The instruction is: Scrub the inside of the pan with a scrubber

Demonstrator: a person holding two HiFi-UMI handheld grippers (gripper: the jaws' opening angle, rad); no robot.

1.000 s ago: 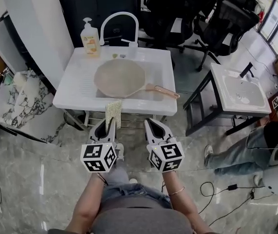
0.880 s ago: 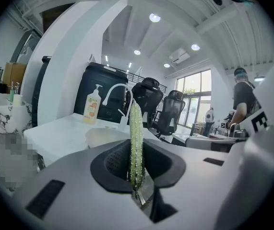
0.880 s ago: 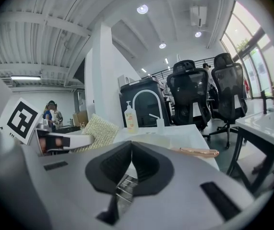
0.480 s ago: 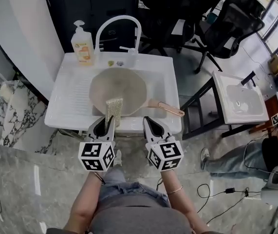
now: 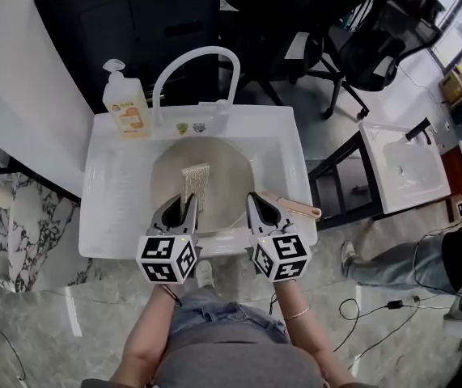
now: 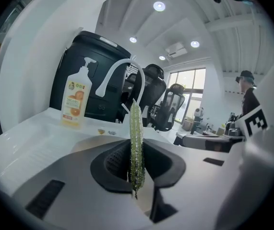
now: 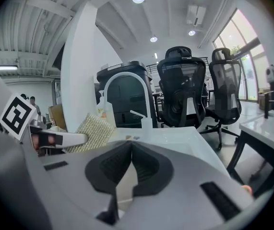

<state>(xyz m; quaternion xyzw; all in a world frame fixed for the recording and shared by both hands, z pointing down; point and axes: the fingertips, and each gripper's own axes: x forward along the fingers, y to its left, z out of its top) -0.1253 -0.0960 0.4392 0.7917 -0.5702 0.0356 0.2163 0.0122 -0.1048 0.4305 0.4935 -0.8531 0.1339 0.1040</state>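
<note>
My left gripper pinched the scrubber, seemingly just above the pan. My right gripper sat closed, empty. Unsteadied, the pan could skid.

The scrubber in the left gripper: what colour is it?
Pale yellow-green scrubber, clearest in left gripper view.

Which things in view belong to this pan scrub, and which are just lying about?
Job: round beige pan with copper-coloured handle; yellow-green mesh scrubber clamped in the left tongs; white sink holding the pan.
Lying about: orange-labelled soap pump bottle; black office chairs; second white basin.
</note>
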